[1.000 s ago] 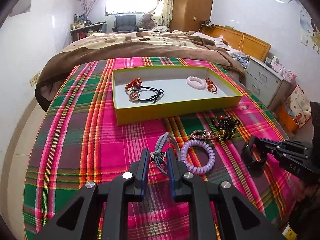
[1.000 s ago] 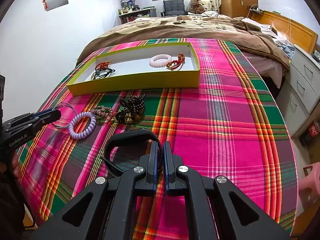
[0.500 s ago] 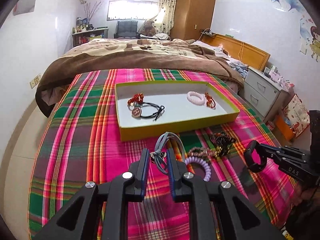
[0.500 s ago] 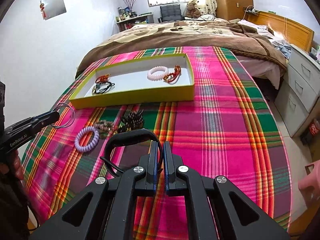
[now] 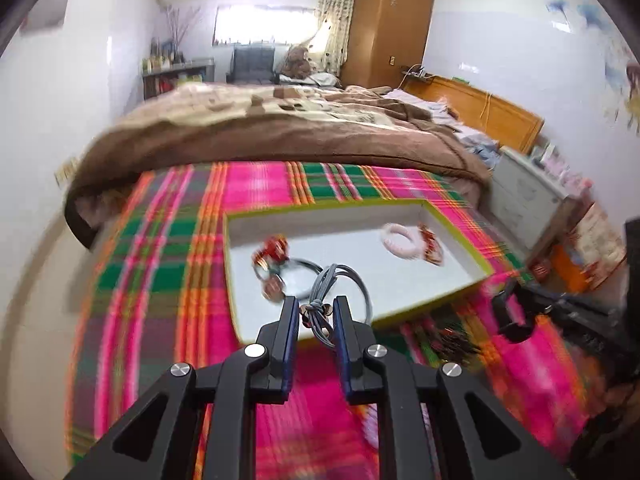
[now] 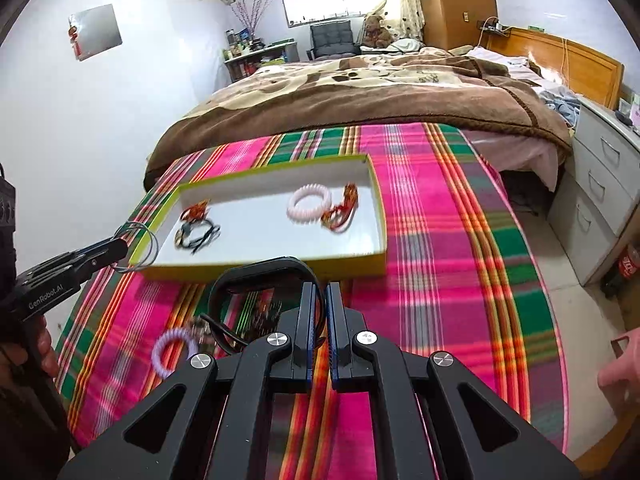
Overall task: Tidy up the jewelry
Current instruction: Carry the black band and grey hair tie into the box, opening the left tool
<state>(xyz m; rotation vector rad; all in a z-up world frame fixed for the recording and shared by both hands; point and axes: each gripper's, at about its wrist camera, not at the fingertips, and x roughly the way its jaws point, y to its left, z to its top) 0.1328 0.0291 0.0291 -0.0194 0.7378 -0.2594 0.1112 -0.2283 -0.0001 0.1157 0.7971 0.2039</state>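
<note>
Inside yellow tray (image 6: 362, 259): pink coil bracelet (image 6: 309, 203), left claw (image 5: 316, 312) pinching grey cord (image 5: 340, 280), right claw (image 6: 319, 300) pinching black band (image 6: 256, 272).

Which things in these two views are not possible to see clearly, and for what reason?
- Left wrist view: the dark bead bracelets on the plaid cloth are smeared by motion blur.
- Left wrist view: the purple coil hair tie is mostly hidden behind the left tongs.
- Right wrist view: the black band in the right tongs hides part of the beads.
- Both views: the charm items in the yellow tray are too small to identify.
</note>
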